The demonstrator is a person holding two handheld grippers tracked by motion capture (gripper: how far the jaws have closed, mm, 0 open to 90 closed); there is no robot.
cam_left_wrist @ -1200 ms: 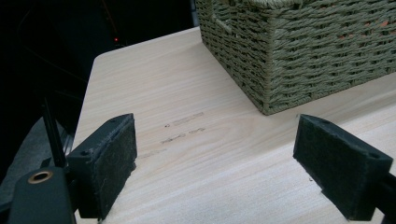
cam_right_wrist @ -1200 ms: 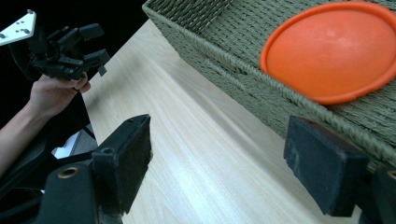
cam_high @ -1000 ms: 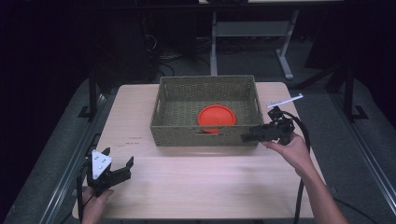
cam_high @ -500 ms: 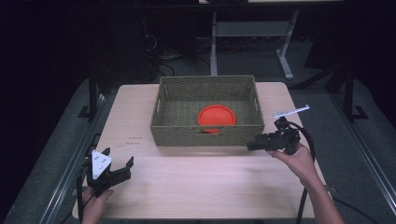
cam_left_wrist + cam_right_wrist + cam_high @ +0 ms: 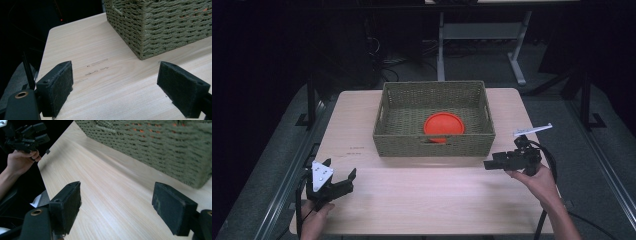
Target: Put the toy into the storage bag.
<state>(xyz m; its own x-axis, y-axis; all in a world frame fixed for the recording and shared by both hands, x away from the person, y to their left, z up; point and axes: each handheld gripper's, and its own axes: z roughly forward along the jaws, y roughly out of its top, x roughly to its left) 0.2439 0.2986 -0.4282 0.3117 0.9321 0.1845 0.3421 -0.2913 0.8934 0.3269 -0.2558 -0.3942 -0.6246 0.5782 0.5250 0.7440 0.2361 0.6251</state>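
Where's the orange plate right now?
In the high view the orange plate lies inside the woven basket, toward its front wall and a little right of centre, apart from both grippers.

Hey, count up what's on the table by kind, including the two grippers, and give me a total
Woven basket: 1
Orange disc, lying inside the basket: 1
Handheld grippers: 2, the left gripper and the right gripper, both open and empty
Total: 4
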